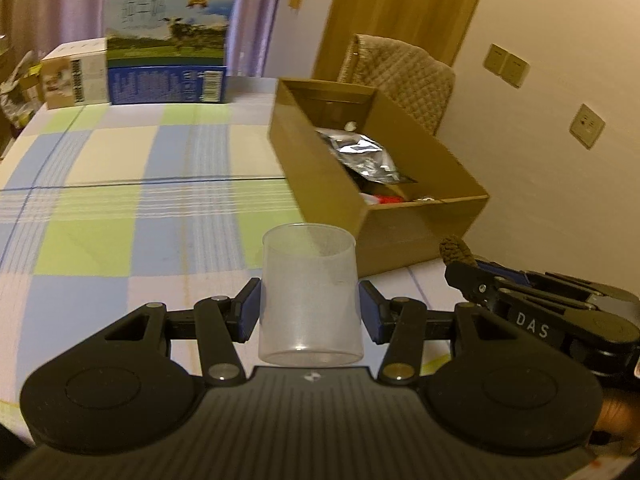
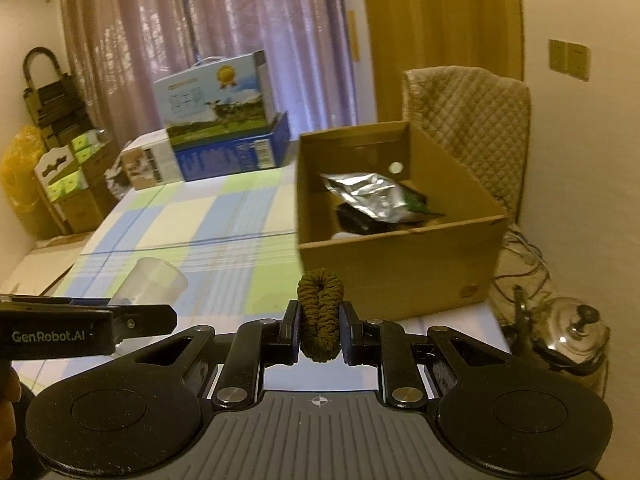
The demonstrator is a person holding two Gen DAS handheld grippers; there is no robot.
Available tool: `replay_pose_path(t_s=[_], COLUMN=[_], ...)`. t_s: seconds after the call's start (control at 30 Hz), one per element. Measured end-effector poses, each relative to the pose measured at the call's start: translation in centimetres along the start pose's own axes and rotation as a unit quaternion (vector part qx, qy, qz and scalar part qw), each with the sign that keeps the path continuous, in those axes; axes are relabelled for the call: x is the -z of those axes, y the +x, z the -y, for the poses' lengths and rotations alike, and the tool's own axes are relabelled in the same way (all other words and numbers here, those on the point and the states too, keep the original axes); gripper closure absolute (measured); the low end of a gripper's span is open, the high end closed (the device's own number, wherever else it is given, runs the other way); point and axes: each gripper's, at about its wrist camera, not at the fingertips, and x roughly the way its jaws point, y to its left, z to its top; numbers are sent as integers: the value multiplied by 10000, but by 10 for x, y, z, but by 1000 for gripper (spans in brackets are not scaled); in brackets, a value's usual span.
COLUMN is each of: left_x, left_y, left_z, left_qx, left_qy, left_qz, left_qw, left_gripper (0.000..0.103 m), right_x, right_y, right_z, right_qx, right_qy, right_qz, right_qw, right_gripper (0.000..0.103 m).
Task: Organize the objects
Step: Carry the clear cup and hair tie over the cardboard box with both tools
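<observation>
My left gripper (image 1: 310,312) is shut on a translucent plastic cup (image 1: 309,292), held upright above the checked tablecloth. The same cup (image 2: 154,280) shows at the left of the right wrist view, beside the left gripper's body. My right gripper (image 2: 320,330) is shut on a brown knitted hair tie (image 2: 320,316), squeezed between the blue pads; its fuzzy tip (image 1: 456,250) shows in the left wrist view. An open cardboard box (image 1: 424,224) (image 2: 400,276) stands ahead on the table's right side, holding a silver foil pouch (image 1: 360,154) (image 2: 368,194) and other items.
A blue milk carton box (image 1: 168,44) and a small carton (image 1: 74,74) stand at the table's far edge. A chair with a quilted cover (image 2: 472,128) is behind the cardboard box. A metal kettle (image 2: 568,332) sits low at the right, with cables nearby. Boxes are stacked at the left wall.
</observation>
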Motion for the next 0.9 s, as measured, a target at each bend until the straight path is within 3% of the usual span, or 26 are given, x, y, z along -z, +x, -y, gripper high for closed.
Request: replay_pose_path(t_s=[0.47,0.9], left_x=[-13,-48], left_y=[19,32], left_z=[35,57], left_qx=[240,395], left_qy=[237,310], left_qz=[-46,152], left_qw=[9994,9986], left_gripper=[57,57], right_x=[-14,-44], right_y=[-9,-1], right_z=[30,49], right_qx=[198,257], right_qy=[157,15], right_qz=[144,228], right_qw=[9996,9994], right_gripper=[87,87])
